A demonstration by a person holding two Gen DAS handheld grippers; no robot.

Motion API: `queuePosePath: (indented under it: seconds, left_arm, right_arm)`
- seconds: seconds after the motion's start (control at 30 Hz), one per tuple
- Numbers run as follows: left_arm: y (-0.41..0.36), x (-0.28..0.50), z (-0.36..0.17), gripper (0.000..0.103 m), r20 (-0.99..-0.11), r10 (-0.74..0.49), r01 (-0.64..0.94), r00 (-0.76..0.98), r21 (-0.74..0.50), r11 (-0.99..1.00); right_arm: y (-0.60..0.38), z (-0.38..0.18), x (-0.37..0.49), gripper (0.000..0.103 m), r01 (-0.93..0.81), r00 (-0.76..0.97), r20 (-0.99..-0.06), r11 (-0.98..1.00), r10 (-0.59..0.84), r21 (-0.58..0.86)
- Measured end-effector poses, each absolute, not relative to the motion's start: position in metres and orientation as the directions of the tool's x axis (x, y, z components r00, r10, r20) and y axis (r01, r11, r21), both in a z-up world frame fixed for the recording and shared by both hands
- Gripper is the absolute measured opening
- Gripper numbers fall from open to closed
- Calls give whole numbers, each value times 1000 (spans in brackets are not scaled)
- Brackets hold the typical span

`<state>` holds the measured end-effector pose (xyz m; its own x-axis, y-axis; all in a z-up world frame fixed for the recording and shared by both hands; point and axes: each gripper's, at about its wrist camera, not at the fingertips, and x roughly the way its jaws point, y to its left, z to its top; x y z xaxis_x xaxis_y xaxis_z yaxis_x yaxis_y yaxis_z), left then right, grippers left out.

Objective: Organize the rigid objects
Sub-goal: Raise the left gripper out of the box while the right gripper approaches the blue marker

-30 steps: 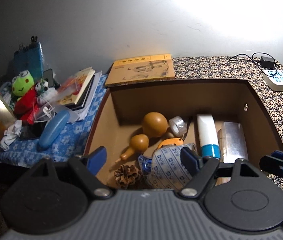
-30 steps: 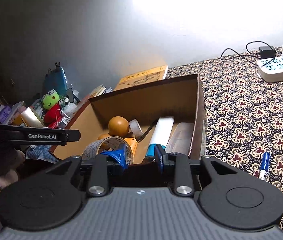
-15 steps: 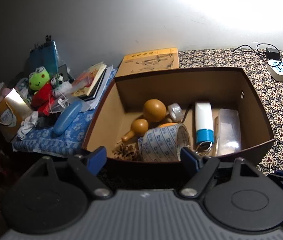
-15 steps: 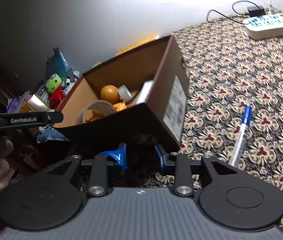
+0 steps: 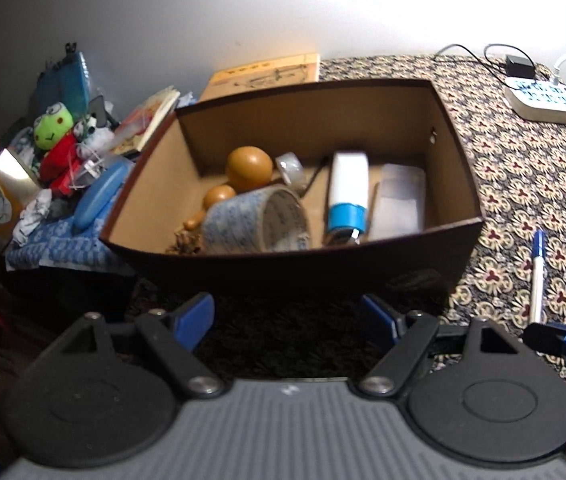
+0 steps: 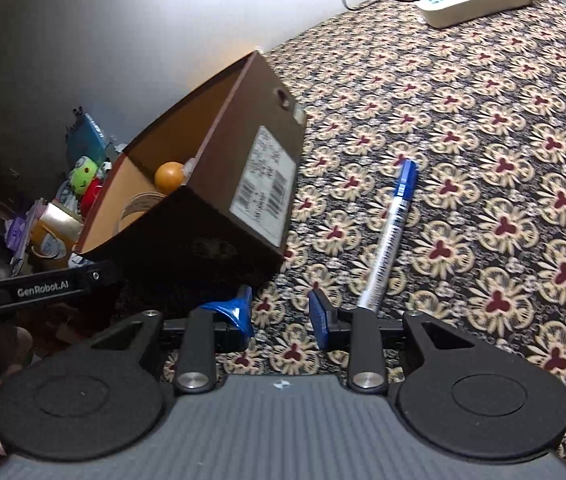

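A brown cardboard box [image 5: 459, 168] stands on the patterned cloth. It holds a gourd [image 5: 249, 168], a large tape roll [image 5: 259, 220], a white tube with a blue cap [image 5: 347, 188] and a clear case [image 5: 401, 196]. My left gripper [image 5: 289, 316] hangs open and wide in front of the box's near wall, with nothing between its fingers. A blue-capped pen [image 6: 391, 240] lies on the cloth to the right of the box [image 6: 243, 168]. My right gripper [image 6: 279, 316] is open with a narrow gap, empty, and its right fingertip is close to the pen's near end.
A white power strip [image 5: 545, 100] with cables lies at the far right. A frog plush [image 5: 53, 124], books and a blue case [image 5: 99, 196] crowd the low surface left of the box. A yellow book [image 5: 267, 76] lies behind the box. A hand [image 6: 3, 364] holds the left gripper.
Both grippers have drawn back from above the box. The right one has swung right and tilted down, so the pen now lies just ahead of it. The box looks farther off in the left view.
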<state>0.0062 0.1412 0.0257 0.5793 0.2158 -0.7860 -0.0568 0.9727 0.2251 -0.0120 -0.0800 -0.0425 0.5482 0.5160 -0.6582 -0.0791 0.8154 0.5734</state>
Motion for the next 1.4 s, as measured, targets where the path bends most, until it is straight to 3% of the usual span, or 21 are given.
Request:
queuePosePath:
  seconds: [0.3, 1.4]
  left_arm:
    - [101, 2, 10, 80, -809, 174, 33, 562, 232, 972]
    - [42, 18, -31, 80, -890, -3, 235, 455, 117, 965]
  right_arm:
    - [-97, -53, -18, 18, -3, 513, -754, 879, 410, 477]
    - [-144, -65, -22, 20, 119, 527, -770, 866, 360, 486]
